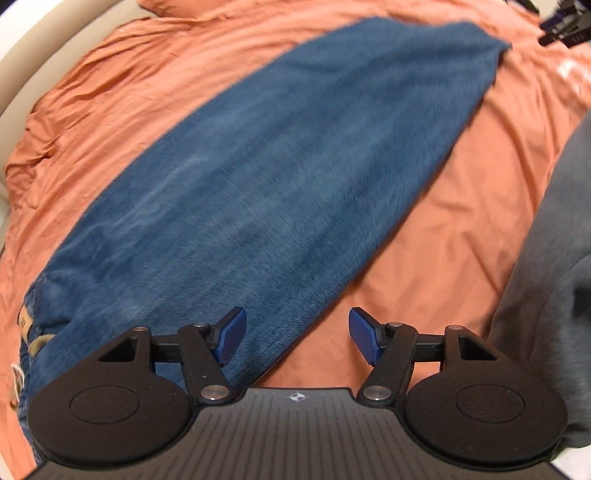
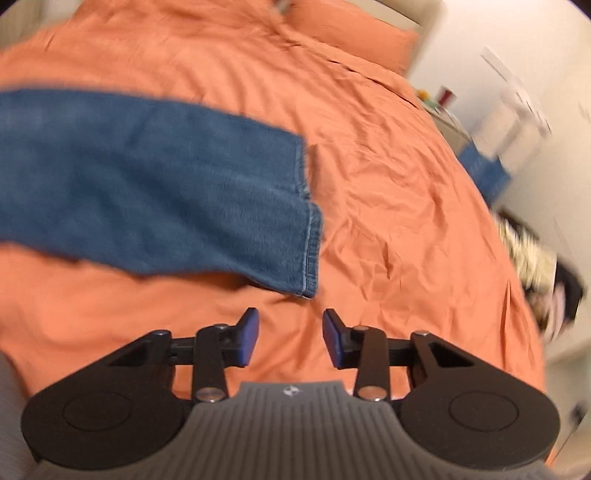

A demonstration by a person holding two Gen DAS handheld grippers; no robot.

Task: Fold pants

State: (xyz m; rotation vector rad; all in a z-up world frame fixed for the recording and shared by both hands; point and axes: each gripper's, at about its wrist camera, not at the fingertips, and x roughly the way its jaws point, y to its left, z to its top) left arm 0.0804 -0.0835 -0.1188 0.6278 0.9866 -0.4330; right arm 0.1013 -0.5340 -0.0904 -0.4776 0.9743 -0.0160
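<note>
Blue denim pants [image 1: 258, 177] lie flat on an orange bed sheet [image 1: 461, 221], legs stacked one on the other. The waistband with a tan label is at the lower left in the left wrist view. The leg hems [image 2: 310, 229] show in the right wrist view. My left gripper [image 1: 297, 338] is open and empty above the pants' near edge, close to the waist end. My right gripper [image 2: 290, 338] is open and empty over the sheet [image 2: 406, 221], just short of the hems. The right gripper also shows at the top right of the left wrist view [image 1: 561, 22].
An orange pillow [image 2: 354, 40] lies at the head of the bed. A grey sleeve [image 1: 546, 258] fills the right side of the left wrist view. A cluttered nightstand [image 2: 443, 107], a blue box [image 2: 484, 166] and clothes on the floor [image 2: 543, 266] lie beyond the bed's right edge.
</note>
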